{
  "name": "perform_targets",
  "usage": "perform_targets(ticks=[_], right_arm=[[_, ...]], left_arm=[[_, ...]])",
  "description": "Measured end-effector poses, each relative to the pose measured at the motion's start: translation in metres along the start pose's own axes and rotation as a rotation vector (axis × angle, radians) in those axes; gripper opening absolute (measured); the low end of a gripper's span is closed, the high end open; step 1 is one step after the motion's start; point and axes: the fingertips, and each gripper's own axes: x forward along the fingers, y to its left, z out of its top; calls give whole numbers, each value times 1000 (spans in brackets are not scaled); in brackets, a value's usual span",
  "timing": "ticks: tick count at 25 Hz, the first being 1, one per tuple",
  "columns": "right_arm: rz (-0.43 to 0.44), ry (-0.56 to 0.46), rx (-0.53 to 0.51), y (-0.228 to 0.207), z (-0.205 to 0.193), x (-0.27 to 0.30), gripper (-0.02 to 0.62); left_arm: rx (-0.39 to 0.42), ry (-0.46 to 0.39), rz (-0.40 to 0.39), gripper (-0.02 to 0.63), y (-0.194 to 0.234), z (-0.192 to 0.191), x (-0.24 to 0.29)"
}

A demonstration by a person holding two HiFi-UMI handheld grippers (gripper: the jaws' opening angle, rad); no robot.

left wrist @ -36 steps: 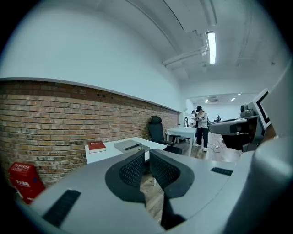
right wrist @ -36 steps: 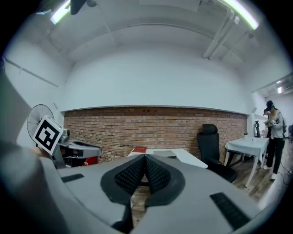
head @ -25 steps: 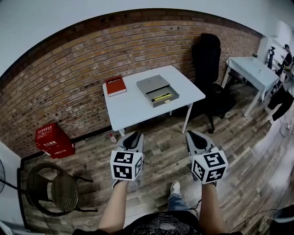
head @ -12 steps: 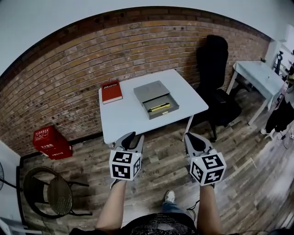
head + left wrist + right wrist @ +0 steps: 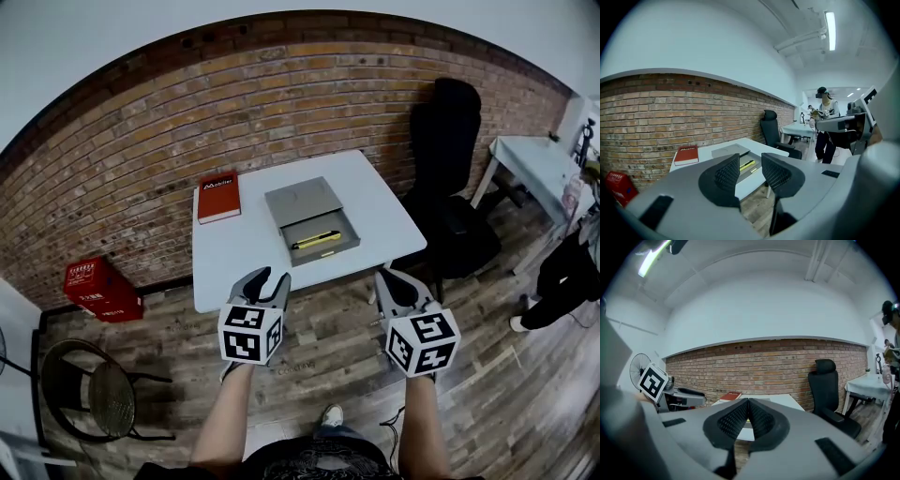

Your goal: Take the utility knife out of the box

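A yellow utility knife lies in the open drawer of a flat grey box on a white table. Both grippers hang in the air short of the table's near edge, over the wooden floor. My left gripper is opening its jaws, and nothing is between them. In the left gripper view the knife shows far off through the gap of the left gripper. My right gripper has its pads together and holds nothing; in the right gripper view the right gripper shows its tips touching.
A red book lies on the table's far left corner. A black office chair stands right of the table, with a second white table beyond it. A red crate and a round chair stand at the left. A person stands at the right.
Both grippers have moved forward toward the table, which now sits closer in the head view. The left jaws have spread apart from nearly closed.
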Motion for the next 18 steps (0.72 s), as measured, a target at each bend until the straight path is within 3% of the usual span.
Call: perform_targets(ticks=[18], right_arm=[[79, 2, -21, -46, 14, 57, 19]], left_arm=[[-5, 16, 51, 156, 8, 20, 61]])
